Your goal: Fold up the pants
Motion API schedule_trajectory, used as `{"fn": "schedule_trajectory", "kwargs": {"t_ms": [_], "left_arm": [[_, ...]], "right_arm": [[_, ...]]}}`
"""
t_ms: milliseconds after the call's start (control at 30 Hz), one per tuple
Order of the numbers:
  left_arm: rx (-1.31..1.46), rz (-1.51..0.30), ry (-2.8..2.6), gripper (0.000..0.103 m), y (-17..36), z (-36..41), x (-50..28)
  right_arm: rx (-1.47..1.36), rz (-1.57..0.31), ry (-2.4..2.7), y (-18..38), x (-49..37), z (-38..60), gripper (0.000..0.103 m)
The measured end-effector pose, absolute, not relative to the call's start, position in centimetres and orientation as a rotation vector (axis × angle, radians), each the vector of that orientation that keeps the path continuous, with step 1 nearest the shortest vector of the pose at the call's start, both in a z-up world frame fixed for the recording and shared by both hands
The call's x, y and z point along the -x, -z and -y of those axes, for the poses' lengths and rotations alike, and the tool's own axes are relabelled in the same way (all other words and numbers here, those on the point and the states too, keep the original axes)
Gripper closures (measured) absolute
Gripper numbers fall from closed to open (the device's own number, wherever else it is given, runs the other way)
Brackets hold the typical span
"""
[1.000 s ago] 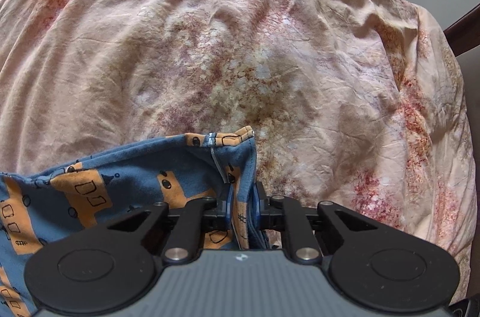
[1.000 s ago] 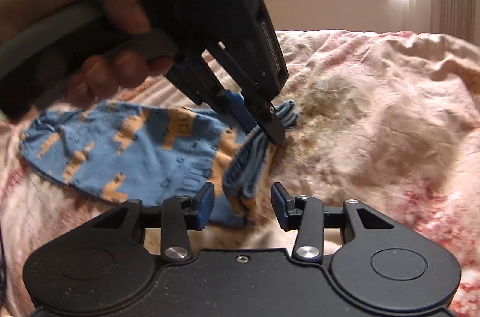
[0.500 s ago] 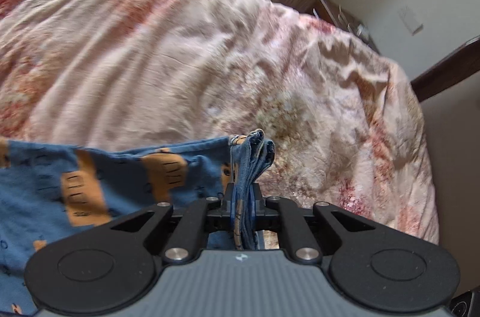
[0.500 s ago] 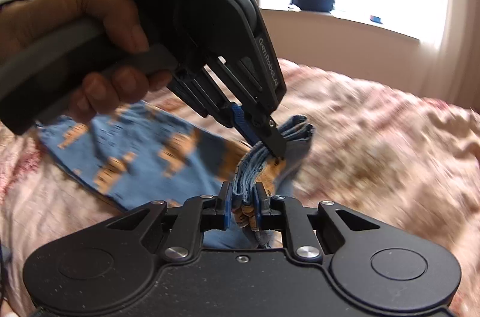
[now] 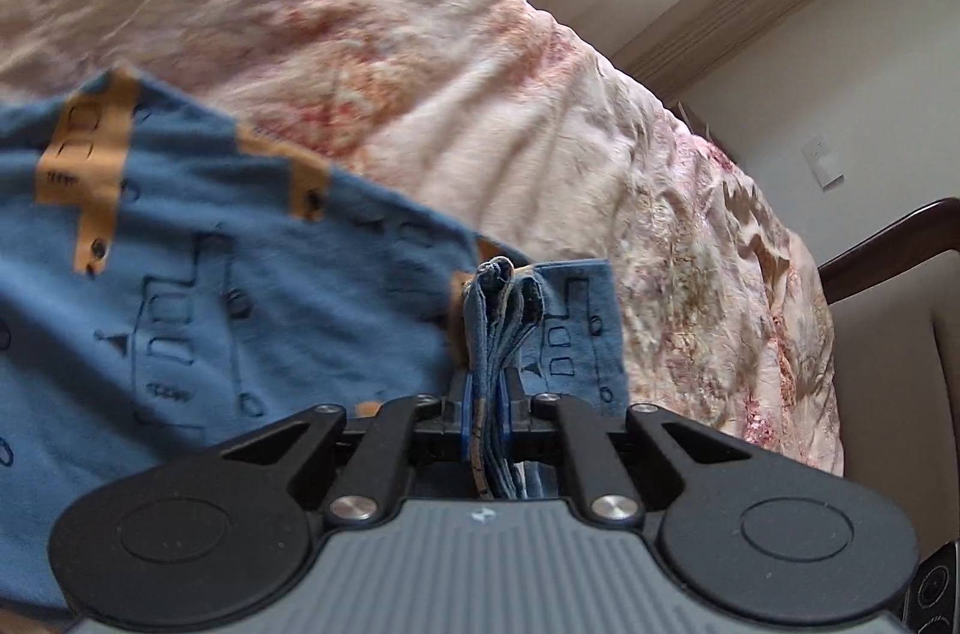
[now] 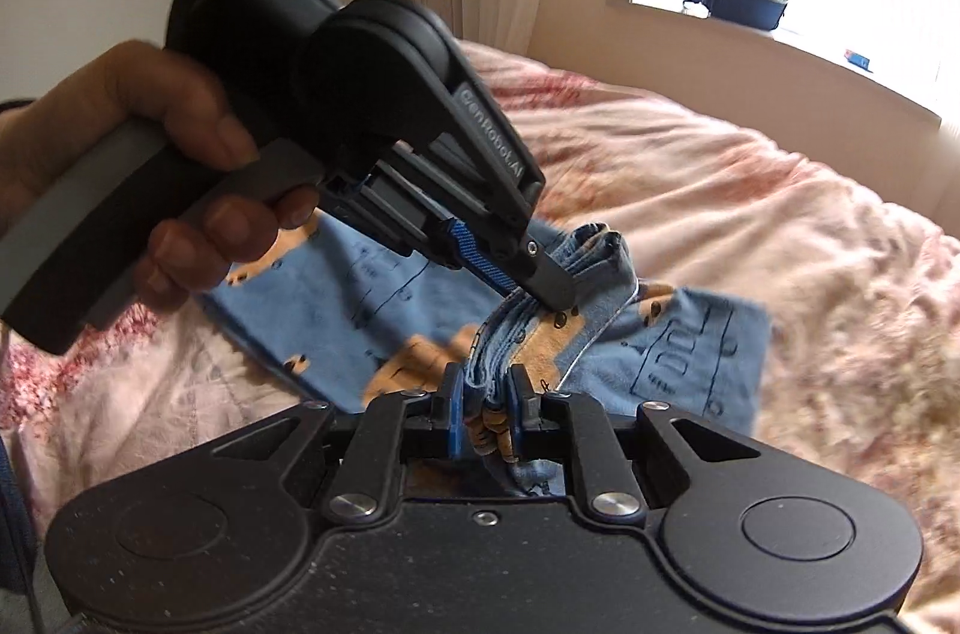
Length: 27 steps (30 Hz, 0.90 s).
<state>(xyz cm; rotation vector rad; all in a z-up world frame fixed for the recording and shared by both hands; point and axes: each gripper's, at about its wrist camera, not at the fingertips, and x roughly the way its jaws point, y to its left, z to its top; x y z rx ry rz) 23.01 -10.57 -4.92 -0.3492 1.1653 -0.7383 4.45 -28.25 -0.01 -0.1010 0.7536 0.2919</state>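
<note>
You are mid-fold: the left tongs (image 5: 487,409) and right tongs (image 6: 487,415) each pinch a bunched edge of the blue cotton pants with orange prints (image 6: 384,310), lifted over the pink floral bedspread (image 6: 750,190). Next, carry both edges across and lay them flat. The left tool reads "GenRobot.AI".
</note>
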Motion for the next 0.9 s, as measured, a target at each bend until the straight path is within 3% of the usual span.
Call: {"fn": "schedule_trajectory", "kwargs": {"t_ms": [200, 433, 900], "left_arm": [[0.485, -1.164, 0.767, 0.093, 9.1, 8.3, -23.4], [0.437, -1.156, 0.78, 0.084, 9.0, 8.9, -23.6], [0.349, -1.125, 0.742, 0.084, 8.1, 9.7, -22.7]], "right_arm": [[0.164, -0.781, -0.235, 2.9, -4.7, 25.5, 0.087], [0.183, -0.769, -0.24, 3.5, -4.5, 25.5, 0.082], [0.231, -0.761, -0.245, 3.7, -4.2, 25.0, 0.08]]}}
